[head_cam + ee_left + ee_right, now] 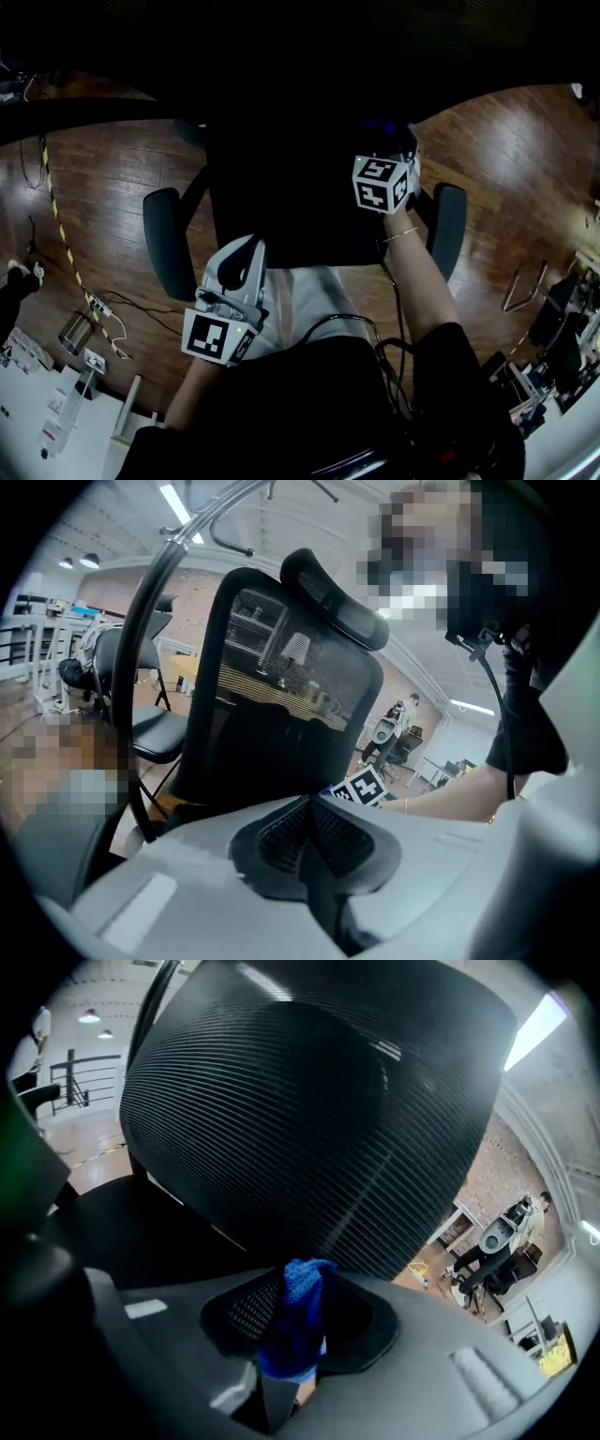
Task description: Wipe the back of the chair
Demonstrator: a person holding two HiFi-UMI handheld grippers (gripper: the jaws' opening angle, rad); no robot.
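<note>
Right gripper view shows the right claw [298,1309] clenched on the blue cloth [300,1330], with the chair back [309,1119] rising just ahead of and above its tips, while the left claw [312,832], closed and empty, sits farther off.

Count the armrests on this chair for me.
2. The left armrest sits at the chair's left in the head view, the right armrest at its right. Neither is hidden.
</note>
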